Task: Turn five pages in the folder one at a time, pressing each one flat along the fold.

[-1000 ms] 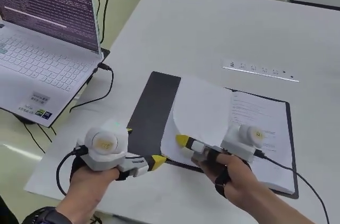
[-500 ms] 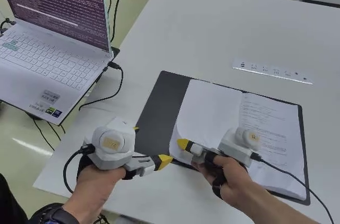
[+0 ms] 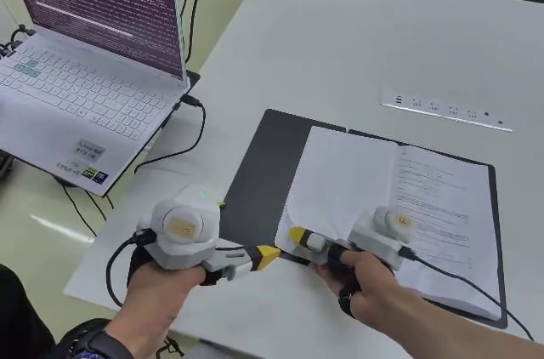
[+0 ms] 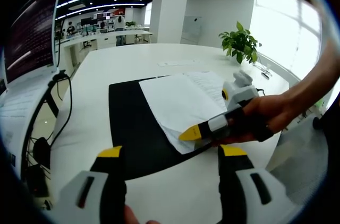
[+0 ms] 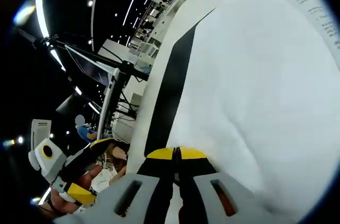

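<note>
A black folder (image 3: 259, 176) lies open on the white table, its left inner cover (image 4: 127, 123) bare. A blank white page (image 3: 340, 185) curves up from the fold, and the printed page (image 3: 446, 206) beyond it lies flat. My right gripper (image 3: 296, 234) is shut on the blank page's near corner, its yellow tips pressed together (image 5: 177, 153) with the page (image 5: 255, 91) spreading out ahead of them. My left gripper (image 3: 265, 254) hovers open (image 4: 171, 152) just off the folder's near edge, holding nothing, a short way from the right gripper (image 4: 194, 132).
An open laptop (image 3: 85, 61) sits at the far left with a black cable (image 3: 183, 133) running toward the folder. A socket strip (image 3: 446, 111) is set into the table behind the folder. The table's near edge (image 3: 255, 325) is close under both hands.
The head camera has shifted, so the whole scene sits lower and further right. Both grippers keep about the same places by the folder's near edge, and the right stays shut on the page.
</note>
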Action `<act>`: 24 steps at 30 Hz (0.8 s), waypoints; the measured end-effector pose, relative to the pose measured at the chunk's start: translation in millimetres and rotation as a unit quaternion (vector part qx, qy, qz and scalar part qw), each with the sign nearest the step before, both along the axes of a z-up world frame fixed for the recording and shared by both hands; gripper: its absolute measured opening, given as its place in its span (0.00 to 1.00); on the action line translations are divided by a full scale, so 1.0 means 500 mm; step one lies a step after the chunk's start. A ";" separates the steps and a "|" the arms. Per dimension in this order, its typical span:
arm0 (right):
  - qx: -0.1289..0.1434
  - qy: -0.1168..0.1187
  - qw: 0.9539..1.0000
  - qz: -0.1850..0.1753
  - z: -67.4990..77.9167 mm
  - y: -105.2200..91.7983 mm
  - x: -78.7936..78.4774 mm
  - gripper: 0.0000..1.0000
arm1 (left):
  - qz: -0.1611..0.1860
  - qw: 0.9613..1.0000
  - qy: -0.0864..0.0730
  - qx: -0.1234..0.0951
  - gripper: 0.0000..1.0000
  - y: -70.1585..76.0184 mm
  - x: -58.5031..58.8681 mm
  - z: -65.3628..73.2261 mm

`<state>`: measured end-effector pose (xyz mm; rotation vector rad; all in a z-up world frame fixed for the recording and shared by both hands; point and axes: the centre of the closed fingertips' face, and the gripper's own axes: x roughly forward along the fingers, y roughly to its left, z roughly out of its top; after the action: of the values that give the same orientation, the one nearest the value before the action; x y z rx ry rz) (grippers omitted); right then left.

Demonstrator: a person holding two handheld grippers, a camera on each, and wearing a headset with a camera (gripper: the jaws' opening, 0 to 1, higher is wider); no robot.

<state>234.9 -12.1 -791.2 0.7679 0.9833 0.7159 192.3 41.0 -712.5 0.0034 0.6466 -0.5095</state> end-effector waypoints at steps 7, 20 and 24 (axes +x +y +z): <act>0.035 0.000 0.999 0.012 0.022 0.010 -0.013 0.17 | -0.004 1.000 0.002 0.001 0.71 -0.011 -0.002 -0.001; 0.078 -0.047 0.996 0.025 0.076 -0.038 -0.071 0.47 | 0.000 1.000 0.016 -0.005 0.69 -0.026 -0.016 -0.021; 0.073 -0.054 0.995 0.030 0.088 -0.066 -0.096 0.50 | 0.003 1.000 0.021 -0.009 0.66 -0.028 -0.015 -0.027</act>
<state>186.8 -45.0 -747.3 0.8203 0.8655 0.8808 184.6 27.1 -726.0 -0.0268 0.6823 -0.5108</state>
